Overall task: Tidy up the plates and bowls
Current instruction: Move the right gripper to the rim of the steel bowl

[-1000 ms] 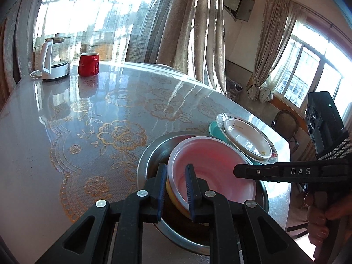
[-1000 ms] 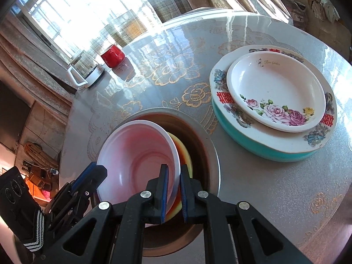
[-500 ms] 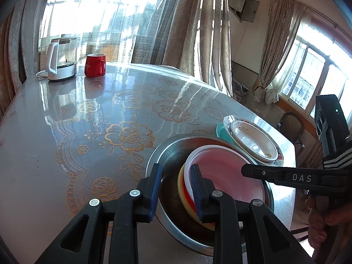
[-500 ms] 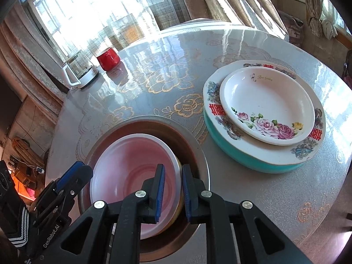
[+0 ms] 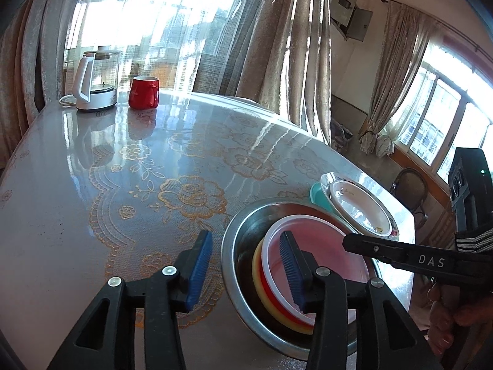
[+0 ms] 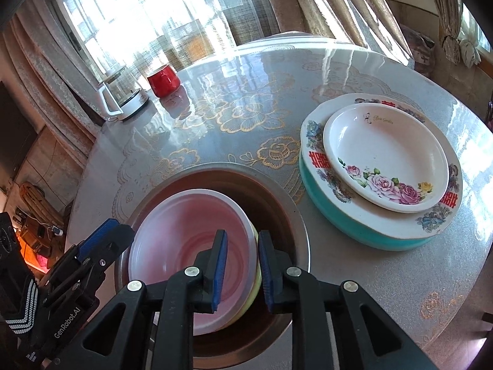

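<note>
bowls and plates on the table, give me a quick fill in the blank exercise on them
1. The pink bowl sits nested inside a ____ bowl, and both sit in the metal basin.
2. The small flowered plate lies on a larger plate, which rests on a ____ dish.
3. Beside the kettle stands a ____ mug.

Missing words: yellow; teal; red

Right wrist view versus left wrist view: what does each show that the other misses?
Only the right wrist view shows the rose pattern inside the small white plate and the large plate's red characters. Only the left wrist view shows a dark chair beyond the round table. Both show the pink bowl nested in the steel basin, the red mug, the glass kettle, and both grippers opening.
</note>
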Tool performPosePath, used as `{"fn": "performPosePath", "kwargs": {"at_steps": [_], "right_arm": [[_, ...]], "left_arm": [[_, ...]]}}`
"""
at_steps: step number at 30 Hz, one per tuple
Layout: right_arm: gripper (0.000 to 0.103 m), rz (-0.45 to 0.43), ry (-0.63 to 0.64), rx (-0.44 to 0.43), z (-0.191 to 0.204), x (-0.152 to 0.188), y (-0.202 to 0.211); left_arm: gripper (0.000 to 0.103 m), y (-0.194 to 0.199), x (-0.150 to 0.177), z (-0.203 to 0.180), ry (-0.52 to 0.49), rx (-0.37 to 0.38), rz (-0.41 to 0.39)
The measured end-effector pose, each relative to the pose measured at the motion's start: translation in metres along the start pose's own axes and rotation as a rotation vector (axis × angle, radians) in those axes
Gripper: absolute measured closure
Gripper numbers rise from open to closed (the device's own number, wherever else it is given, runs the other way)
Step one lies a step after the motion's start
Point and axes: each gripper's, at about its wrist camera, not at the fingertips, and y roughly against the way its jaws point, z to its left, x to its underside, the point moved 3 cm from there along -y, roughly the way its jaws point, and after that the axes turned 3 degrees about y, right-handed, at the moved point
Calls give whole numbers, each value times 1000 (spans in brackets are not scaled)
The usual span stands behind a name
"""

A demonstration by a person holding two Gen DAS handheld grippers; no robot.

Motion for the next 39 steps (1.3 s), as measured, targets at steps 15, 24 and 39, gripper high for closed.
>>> {"fn": "performPosePath", "kwargs": {"at_steps": [15,24,39], "right_arm": [[77,-24,-65,64,-36,11,28],[74,27,-118,1,-47,23,22],[74,91,-121,-36,-42,30,6]], "left_arm": [[46,4,-6,54,236,-42,21],[57,9,16,49,299,25,128],[79,15,25,13,226,26,270]]}}
